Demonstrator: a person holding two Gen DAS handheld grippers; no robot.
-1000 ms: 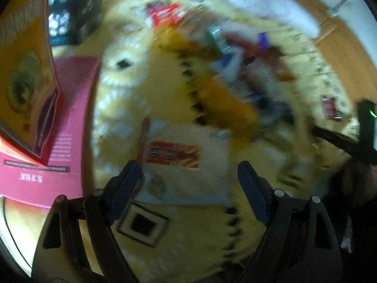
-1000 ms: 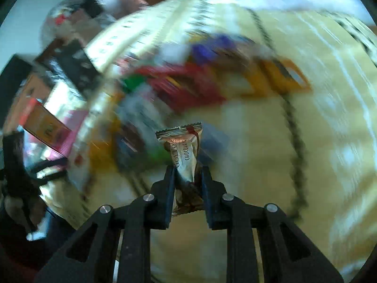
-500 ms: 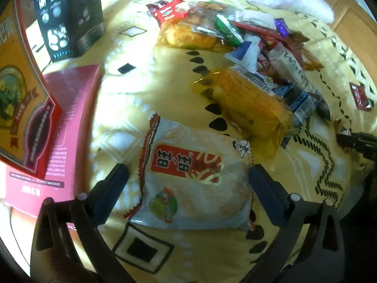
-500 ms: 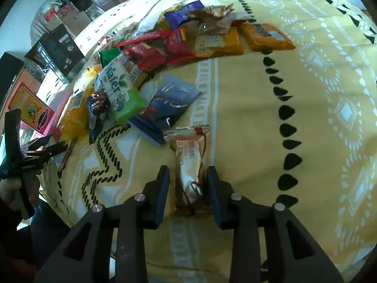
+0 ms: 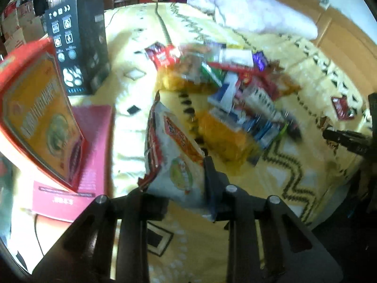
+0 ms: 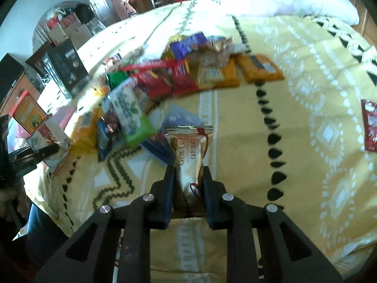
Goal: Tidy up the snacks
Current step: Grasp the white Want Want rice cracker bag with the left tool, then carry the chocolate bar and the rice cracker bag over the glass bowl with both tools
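A white rice cracker packet (image 5: pixel 174 146) with a red label stands tilted on edge, lifted off the yellow bedspread (image 5: pixel 132 127). My left gripper (image 5: pixel 179 176) has its jaws closing on the packet's lower end, pads pressing it. In the right wrist view a gold-brown chocolate wafer bar (image 6: pixel 188 146) sticks up between the fingers of my right gripper (image 6: pixel 188 168), whose jaws are closing tight on it. A mixed pile of snack packets (image 6: pixel 165 77) lies beyond it. The same pile (image 5: pixel 235 89) shows in the left wrist view.
An orange-red box (image 5: pixel 40 122) leans on a pink box (image 5: pixel 94 146) at the left, with a black box (image 5: pixel 77 47) behind. A white pillow (image 5: pixel 259 14) lies at the far end. A lone red packet (image 6: pixel 370 127) sits to the right.
My left gripper went from wide open around the flat rice cracker packet to shut on it and raised it on edge. The right gripper loosened on the wafer bar, then gripped it again.
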